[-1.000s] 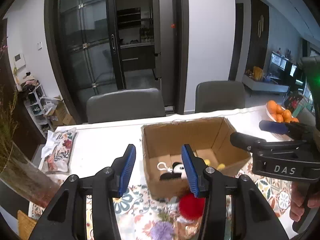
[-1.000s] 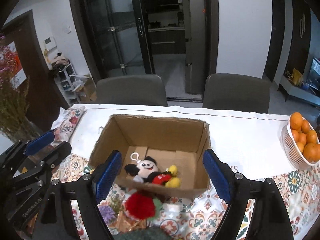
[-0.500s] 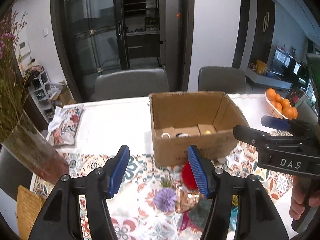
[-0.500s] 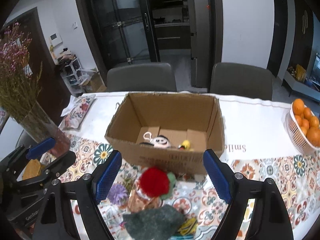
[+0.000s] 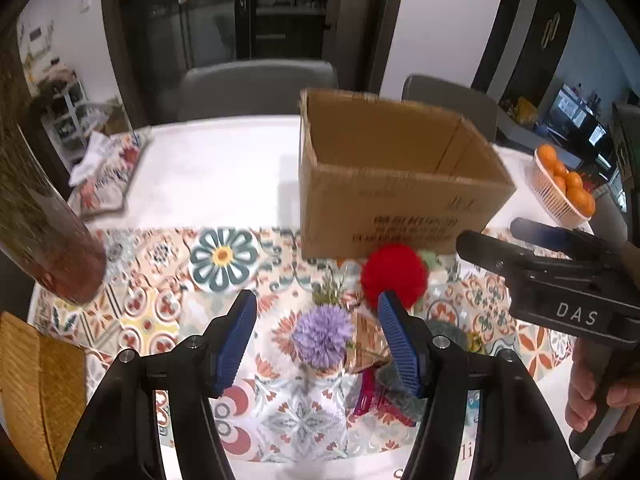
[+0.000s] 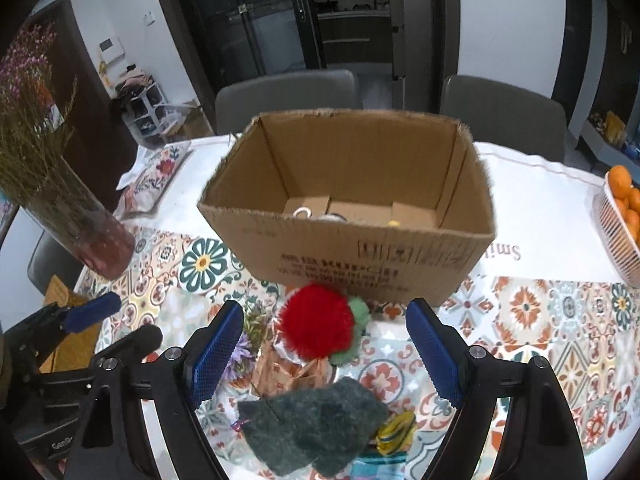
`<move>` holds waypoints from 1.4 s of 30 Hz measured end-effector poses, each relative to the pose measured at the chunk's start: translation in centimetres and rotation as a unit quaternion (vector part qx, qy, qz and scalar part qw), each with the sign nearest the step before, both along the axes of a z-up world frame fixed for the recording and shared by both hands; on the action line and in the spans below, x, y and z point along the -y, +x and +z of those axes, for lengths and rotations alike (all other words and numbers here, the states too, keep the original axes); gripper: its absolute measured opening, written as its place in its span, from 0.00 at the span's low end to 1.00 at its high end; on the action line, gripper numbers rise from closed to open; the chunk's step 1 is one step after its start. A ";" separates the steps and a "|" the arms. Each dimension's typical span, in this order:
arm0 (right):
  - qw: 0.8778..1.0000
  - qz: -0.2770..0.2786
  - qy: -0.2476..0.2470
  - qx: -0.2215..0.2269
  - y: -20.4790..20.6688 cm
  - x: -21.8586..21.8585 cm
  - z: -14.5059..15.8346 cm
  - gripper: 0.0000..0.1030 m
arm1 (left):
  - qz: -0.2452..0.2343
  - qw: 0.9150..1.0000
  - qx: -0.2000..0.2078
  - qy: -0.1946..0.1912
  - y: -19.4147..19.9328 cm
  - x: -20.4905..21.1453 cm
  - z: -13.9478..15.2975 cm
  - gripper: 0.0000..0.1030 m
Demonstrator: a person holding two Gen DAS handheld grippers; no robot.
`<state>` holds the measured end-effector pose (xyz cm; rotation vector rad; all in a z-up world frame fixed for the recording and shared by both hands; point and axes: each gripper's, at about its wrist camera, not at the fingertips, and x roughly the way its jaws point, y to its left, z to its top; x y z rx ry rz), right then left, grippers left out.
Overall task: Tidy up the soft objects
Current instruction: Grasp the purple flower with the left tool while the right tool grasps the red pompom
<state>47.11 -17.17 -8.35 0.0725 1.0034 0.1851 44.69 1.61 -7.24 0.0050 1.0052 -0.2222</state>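
While both tools hover above the patterned tablecloth (image 6: 528, 308), neither holds anything. The left gripper (image 5: 316, 340) has its blue pads spread wide, and the purple flower (image 5: 320, 340) sits on the cloth in the gap between them at lower centre of the left view. The right gripper (image 6: 324, 352) is likewise fully spread, its pads framing the red pompom (image 6: 316, 322) at centre frame. This pompom lies just in front of the cardboard box (image 6: 360, 256), with a green pompom (image 6: 358, 308) touching its right side. A dark green felt piece (image 6: 312, 420) lies at lower centre, nearest the camera. Small items rest on the box floor, mostly hidden by the front wall. An orange basket (image 6: 620, 236) occupies the right edge; a flower vase (image 6: 92, 236) stands at left.
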 end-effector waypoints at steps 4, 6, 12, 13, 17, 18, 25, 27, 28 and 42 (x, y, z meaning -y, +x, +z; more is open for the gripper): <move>1.000 0.002 0.007 -0.016 0.5 -0.1 -2.0 0.82 | -0.005 1.000 -0.024 -0.014 0.2 -0.3 -2.3 0.60; 1.000 0.005 0.008 -0.023 0.7 -0.2 -2.9 0.82 | -0.010 0.999 -0.036 -0.023 0.3 -0.2 -3.3 0.60; 0.999 0.011 0.021 -0.042 1.5 -0.4 -5.6 0.82 | -0.019 0.996 -0.073 -0.049 1.1 0.2 -6.2 0.60; 0.999 0.010 0.025 -0.046 1.7 -0.4 -6.2 0.82 | -0.018 0.995 -0.080 -0.049 1.2 0.2 -6.7 0.60; 0.998 0.004 0.033 -0.058 2.3 -0.5 -8.1 0.86 | -0.014 0.993 -0.108 -0.052 1.8 0.3 -8.7 0.60; 0.998 0.002 0.035 -0.061 2.5 -0.5 -8.5 0.86 | -0.013 0.992 -0.113 -0.050 2.0 0.3 -9.2 0.60; 0.996 -0.001 0.037 -0.080 3.7 -1.1 -10.9 0.86 | -0.007 0.989 -0.132 -0.061 3.3 0.2 -11.4 0.60; 0.996 -0.002 0.037 -0.083 4.0 -1.2 -11.4 0.86 | -0.004 0.989 -0.134 -0.069 3.6 0.1 -11.8 0.60; 0.995 -0.004 0.038 -0.087 4.1 -1.3 -11.7 0.86 | -0.003 0.988 -0.134 -0.071 3.8 0.1 -12.0 0.58; 0.995 -0.027 0.049 -0.087 5.2 -1.6 -14.1 0.58 | 0.027 0.986 -0.124 -0.105 4.8 -0.9 -13.5 0.43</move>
